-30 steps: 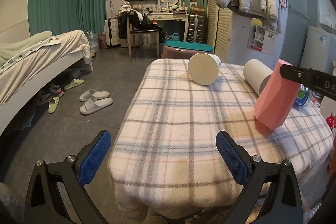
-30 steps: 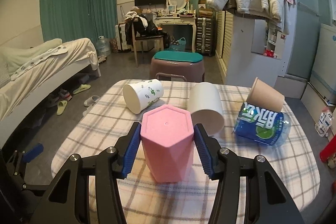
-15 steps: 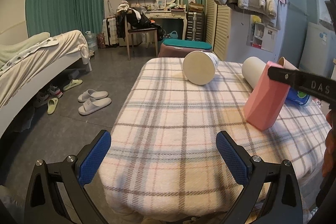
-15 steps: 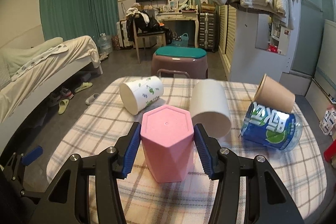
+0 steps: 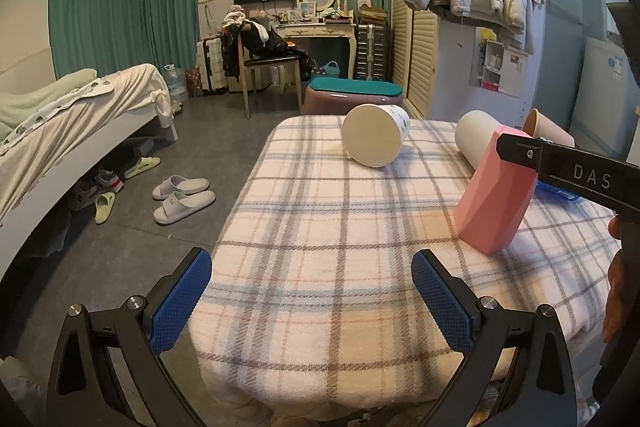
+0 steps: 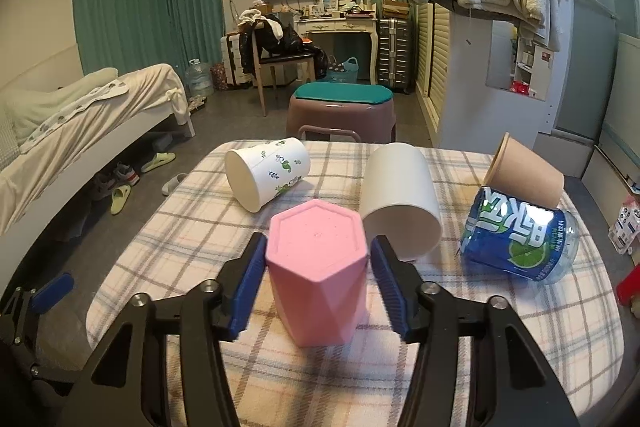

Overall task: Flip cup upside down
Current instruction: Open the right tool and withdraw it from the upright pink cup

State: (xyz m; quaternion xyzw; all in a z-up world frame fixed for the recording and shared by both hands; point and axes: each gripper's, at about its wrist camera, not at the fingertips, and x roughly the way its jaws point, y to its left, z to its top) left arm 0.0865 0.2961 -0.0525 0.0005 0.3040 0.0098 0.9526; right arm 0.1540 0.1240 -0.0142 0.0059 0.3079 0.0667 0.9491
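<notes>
Two hand-held grippers: my right hand-held gripper (image 6: 318,281) straddles the inverted pink cup (image 6: 318,269) on the tabletop (image 6: 192,211), pads barely apart from it, releasing I judge; left hand-held gripper (image 5: 310,297) idles wide, empty.

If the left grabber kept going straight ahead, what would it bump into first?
Probably the white paper cup lying on its side; only bare plaid tablecloth lies before the open left gripper. Depth is uncertain.

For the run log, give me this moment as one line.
pink cup: upside down on table | right hand-held gripper: open, pads astride cup, small gaps | left hand-held gripper: open, empty
</notes>
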